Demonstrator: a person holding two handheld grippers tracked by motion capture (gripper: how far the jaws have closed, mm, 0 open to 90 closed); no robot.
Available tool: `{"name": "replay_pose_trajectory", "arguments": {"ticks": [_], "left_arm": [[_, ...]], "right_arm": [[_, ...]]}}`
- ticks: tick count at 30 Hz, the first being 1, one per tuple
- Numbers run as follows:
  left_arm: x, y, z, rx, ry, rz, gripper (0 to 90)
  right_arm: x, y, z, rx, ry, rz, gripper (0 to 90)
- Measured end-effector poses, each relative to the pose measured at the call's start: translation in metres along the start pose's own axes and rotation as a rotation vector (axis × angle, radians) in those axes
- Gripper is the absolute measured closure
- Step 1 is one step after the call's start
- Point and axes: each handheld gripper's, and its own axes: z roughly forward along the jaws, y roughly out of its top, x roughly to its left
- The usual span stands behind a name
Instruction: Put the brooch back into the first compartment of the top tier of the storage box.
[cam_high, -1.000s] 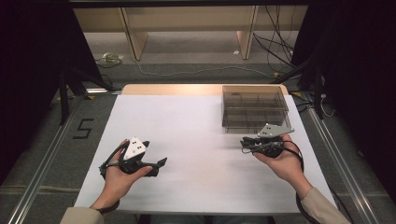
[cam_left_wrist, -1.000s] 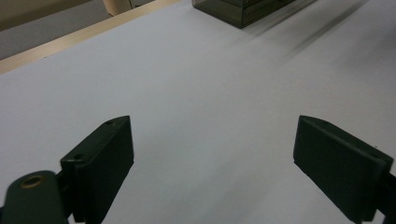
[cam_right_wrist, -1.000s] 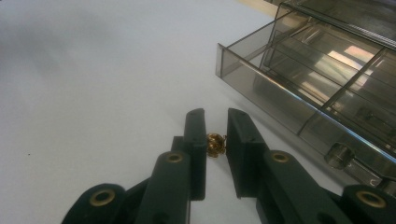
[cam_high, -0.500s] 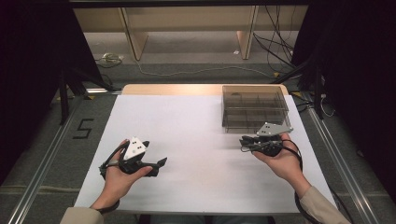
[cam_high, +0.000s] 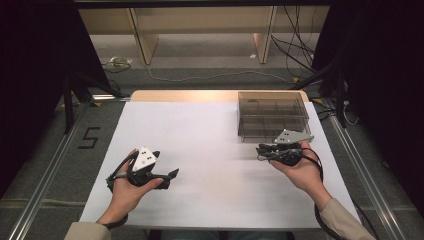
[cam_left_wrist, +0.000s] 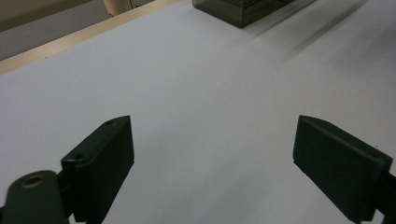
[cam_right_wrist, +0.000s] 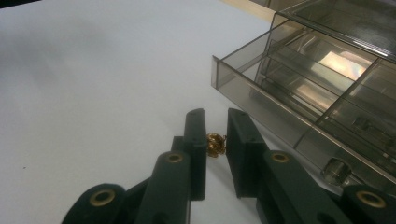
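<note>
My right gripper (cam_high: 261, 150) rests in a hand at the table's right side, just in front of a smoky clear compartment box (cam_high: 272, 116). In the right gripper view its jaws (cam_right_wrist: 215, 125) are shut on a small gold-coloured metal piece (cam_right_wrist: 215, 145), held a little above the white surface beside the box's near corner (cam_right_wrist: 219, 70). My left gripper (cam_high: 166, 169) lies in the other hand at the front left, pointing right. In the left gripper view its jaws (cam_left_wrist: 212, 135) stand wide open over bare white surface, with nothing between them.
A white sheet (cam_high: 210, 135) covers the table, with a wooden edge (cam_high: 185, 95) at the back. The box (cam_left_wrist: 243, 8) has several dividers and a small clear round item (cam_right_wrist: 335, 170) in a near compartment. Cables and shelf legs lie on the floor beyond.
</note>
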Motion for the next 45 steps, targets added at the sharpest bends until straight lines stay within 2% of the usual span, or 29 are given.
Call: {"name": "replay_pose_trajectory", "arguments": {"ticks": [45], "left_arm": [[0.000,0.001,0.000,-0.003,-0.002,0.001,12.6]], "right_arm": [[-0.004,0.015,0.007,-0.029,-0.007,0.016,79.2]]}}
